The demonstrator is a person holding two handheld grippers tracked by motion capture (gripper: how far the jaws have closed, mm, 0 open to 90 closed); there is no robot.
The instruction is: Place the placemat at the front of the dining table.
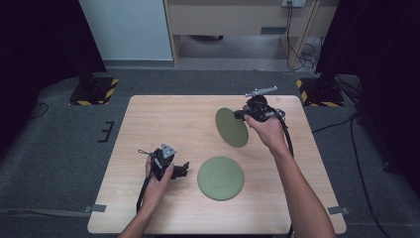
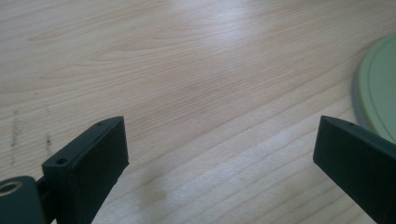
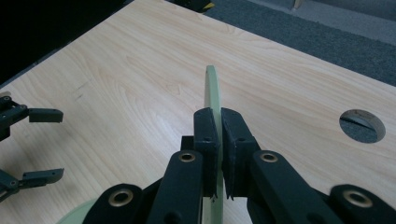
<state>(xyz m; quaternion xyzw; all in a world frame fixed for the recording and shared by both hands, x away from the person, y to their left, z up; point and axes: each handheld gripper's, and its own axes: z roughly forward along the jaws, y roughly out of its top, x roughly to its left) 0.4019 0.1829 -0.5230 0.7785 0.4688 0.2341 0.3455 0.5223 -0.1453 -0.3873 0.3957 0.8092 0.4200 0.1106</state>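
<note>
1. Pale wooden table (image 1: 163, 119) on grey carpet, dark stands with yellow-black striped feet at the far corners, a light wall and cabinet behind.
2. Lifted off the table toward its far right: a green plate (image 1: 231, 127), tilted up on edge, clamped at its rim by the right gripper (image 1: 243, 114).
3. Seen along the right gripper (image 3: 218, 135) in its own view: jaws pressed tight on both faces of the green plate (image 3: 212, 88), thin edge pointing away over the wood.
4. Lying flat nearer the front, a second green plate (image 1: 221, 178), well apart from the held one and just to the right of the left gripper (image 1: 185, 169).
5. Left gripper (image 2: 219, 149) in its own view: jaws spread wide with bare wood between them, nothing gripped.
6. At the right edge of that same view, rim of the flat second green plate (image 2: 380, 88), close beside the right-hand jaw but not between the two.
7. Round hole (image 3: 362, 125) through the tabletop, off to the right of the held plate in the right gripper view.
</note>
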